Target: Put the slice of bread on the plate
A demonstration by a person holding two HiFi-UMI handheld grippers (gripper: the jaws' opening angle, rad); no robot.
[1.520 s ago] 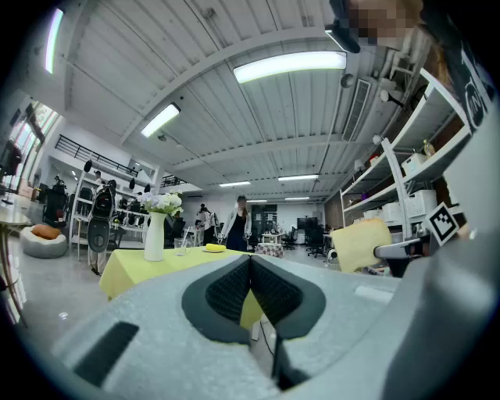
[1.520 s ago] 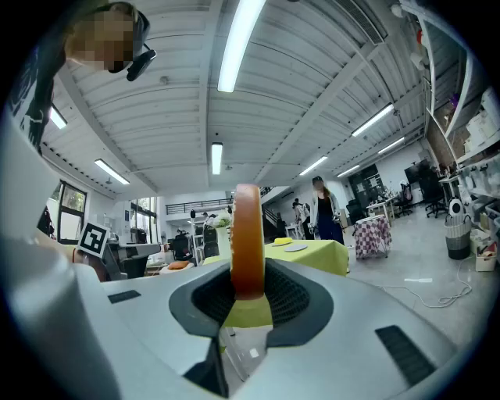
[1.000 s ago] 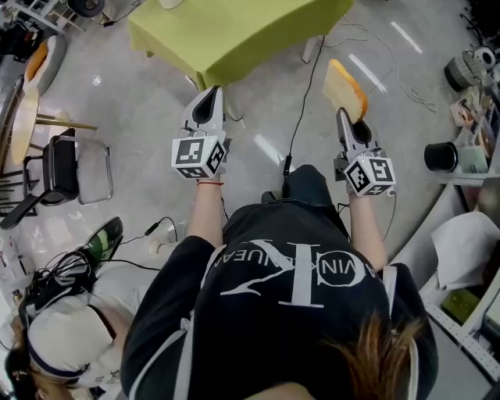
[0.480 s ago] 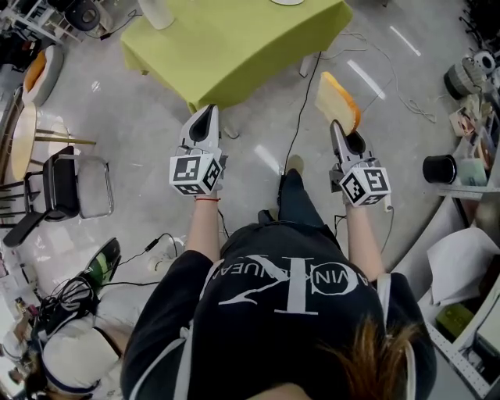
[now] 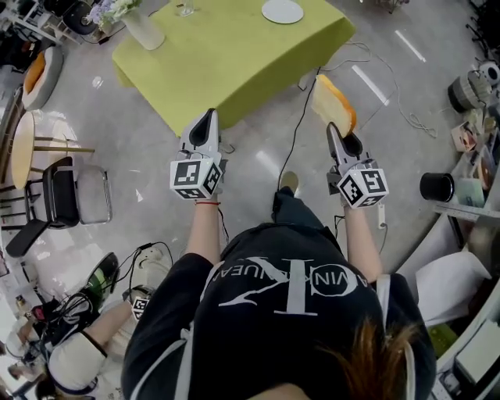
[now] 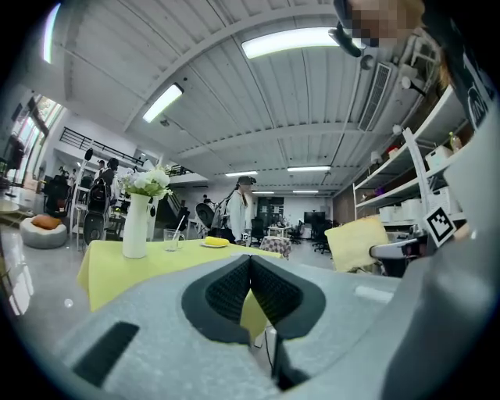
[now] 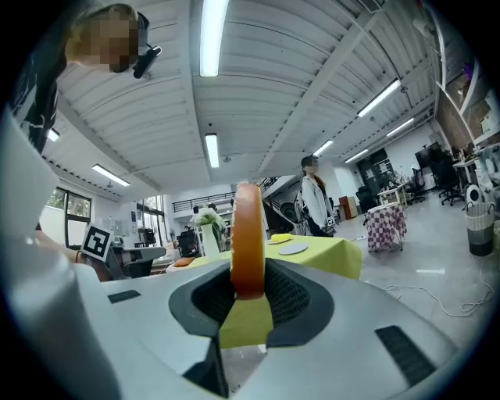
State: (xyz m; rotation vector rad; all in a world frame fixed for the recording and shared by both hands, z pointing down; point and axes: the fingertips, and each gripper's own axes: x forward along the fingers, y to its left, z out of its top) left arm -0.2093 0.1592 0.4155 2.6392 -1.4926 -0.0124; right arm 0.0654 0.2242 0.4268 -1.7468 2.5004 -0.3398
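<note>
Since the earlier frames, the square lime-green cloth-covered surface (image 5: 234, 47) has drawn nearer to both grippers in the head view. Left gripper (image 5: 208, 117): jaws closed, empty. Right gripper (image 5: 333, 129): jaws clamped on the tan-crusted slice of bread (image 5: 332, 104), held on edge over bare floor. The round white plate (image 5: 282, 11) sits near the surface's far edge. Pickup is done; approach and placement remain. The route to the plate crosses the surface's near edge, with open cloth around the plate.

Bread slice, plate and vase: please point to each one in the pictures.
slice of bread (image 5: 328, 101): head view, middle of its face.
plate (image 5: 282, 11): head view, bare centre.
vase (image 6: 135, 228): left gripper view, white body.
</note>
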